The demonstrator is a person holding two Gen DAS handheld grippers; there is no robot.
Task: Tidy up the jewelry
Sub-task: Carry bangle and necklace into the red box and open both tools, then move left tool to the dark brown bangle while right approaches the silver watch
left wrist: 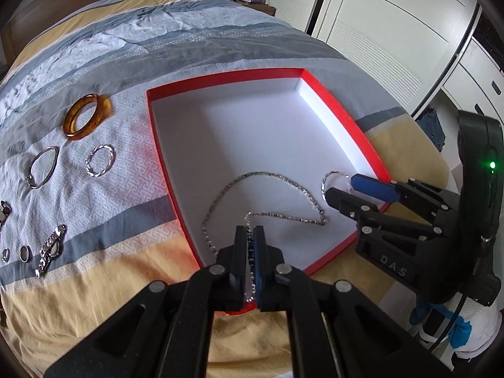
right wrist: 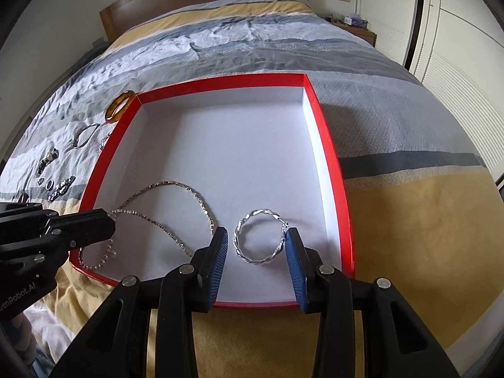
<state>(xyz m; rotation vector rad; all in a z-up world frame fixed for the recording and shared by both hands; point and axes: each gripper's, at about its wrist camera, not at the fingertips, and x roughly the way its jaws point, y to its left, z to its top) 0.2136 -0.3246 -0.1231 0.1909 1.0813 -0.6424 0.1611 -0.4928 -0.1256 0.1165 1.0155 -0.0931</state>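
Two black hand-held grippers with blue pads

The left gripper (left wrist: 250, 236) and right gripper (right wrist: 256, 245) have black linkage arms, silver pivot pins and ribbed blue pads (right wrist: 219, 263); white lettering, a green light (left wrist: 492, 165), black cable.

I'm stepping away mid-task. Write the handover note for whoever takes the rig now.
Left gripper: shut on the silver chain necklace, which mostly lies inside the red shallow box.
Right gripper: open, straddling the twisted silver bangle on the box floor.
Done: necklace and twisted bangle in the box.
Left: amber bangle, two silver bangles, bracelets and small rings, all on the bedspread.
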